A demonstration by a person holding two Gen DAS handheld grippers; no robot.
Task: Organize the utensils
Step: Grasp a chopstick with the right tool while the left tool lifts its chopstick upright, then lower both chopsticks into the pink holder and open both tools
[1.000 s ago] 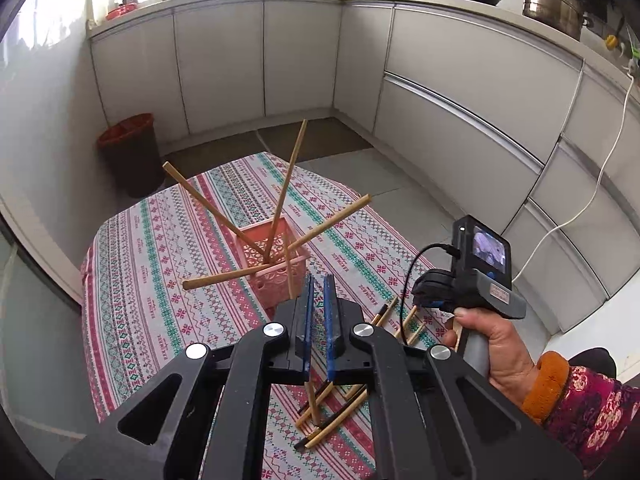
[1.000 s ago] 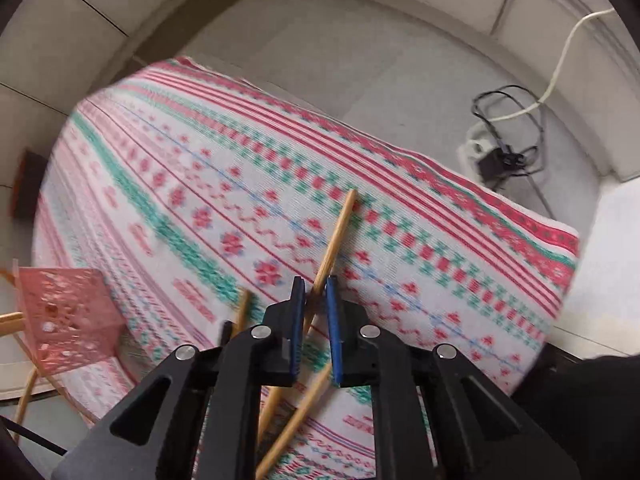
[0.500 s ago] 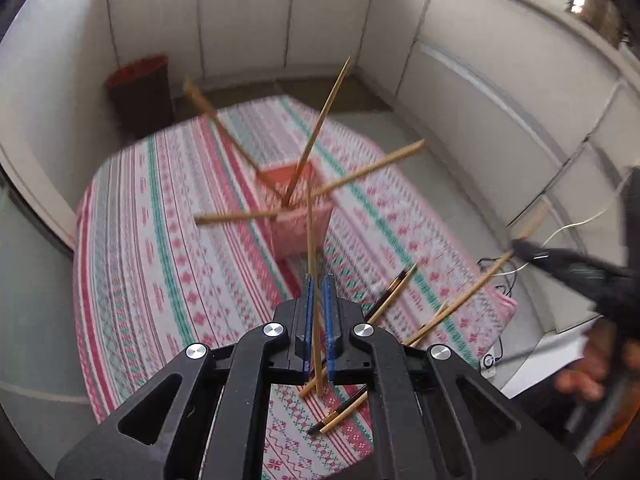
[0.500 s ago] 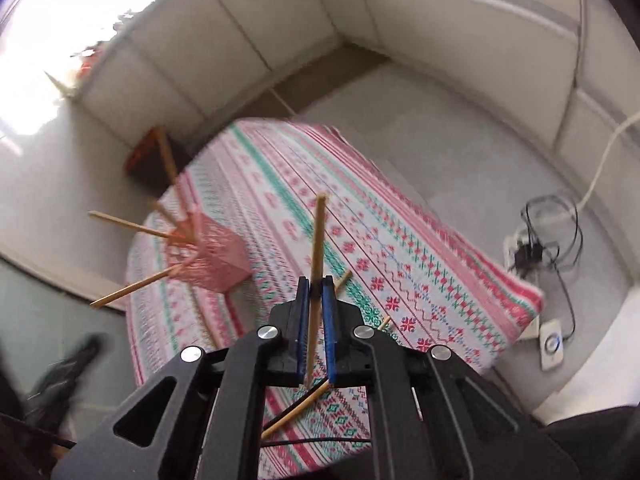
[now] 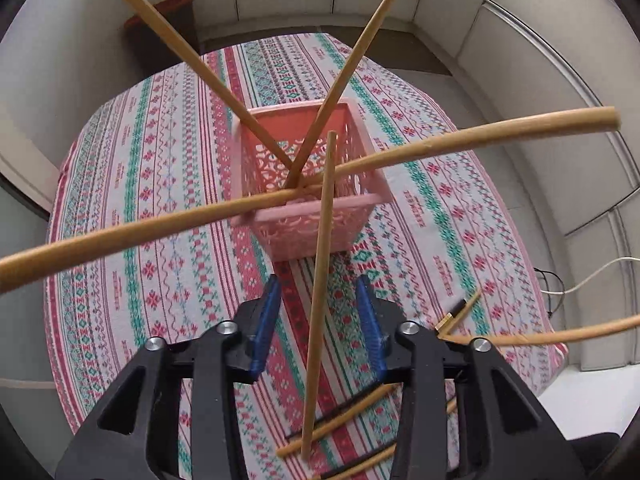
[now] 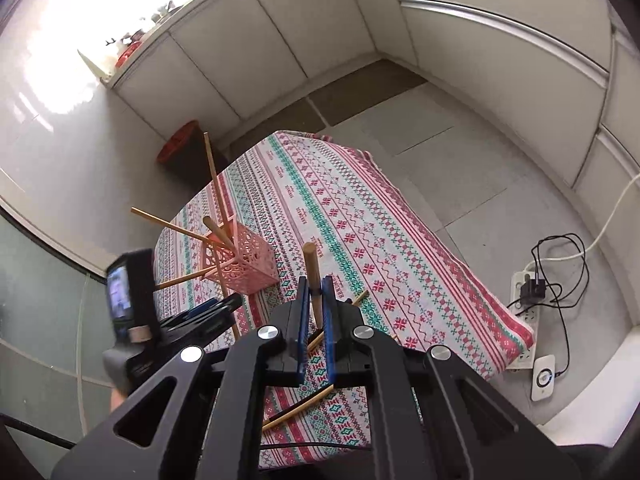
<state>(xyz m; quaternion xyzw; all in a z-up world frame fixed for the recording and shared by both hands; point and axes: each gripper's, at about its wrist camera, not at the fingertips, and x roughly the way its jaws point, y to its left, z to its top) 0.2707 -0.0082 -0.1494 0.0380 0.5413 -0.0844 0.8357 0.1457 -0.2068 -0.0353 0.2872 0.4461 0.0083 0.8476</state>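
risk: left gripper (image 5: 320, 316) jaws have just been opening around thin wooden chopstick (image 5: 322, 240) above pink perforated plastic basket (image 5: 308, 184); it may miss. right gripper (image 6: 315, 312) jaws clamp another chopstick (image 6: 313, 280).

Striped cloth (image 6: 360, 216) over the desk. Red bin (image 6: 180, 144) on the floor near the cabinets (image 6: 248, 40). Power strip (image 6: 528, 292) with black cables beside the desk; white device (image 6: 543, 376) nearby.
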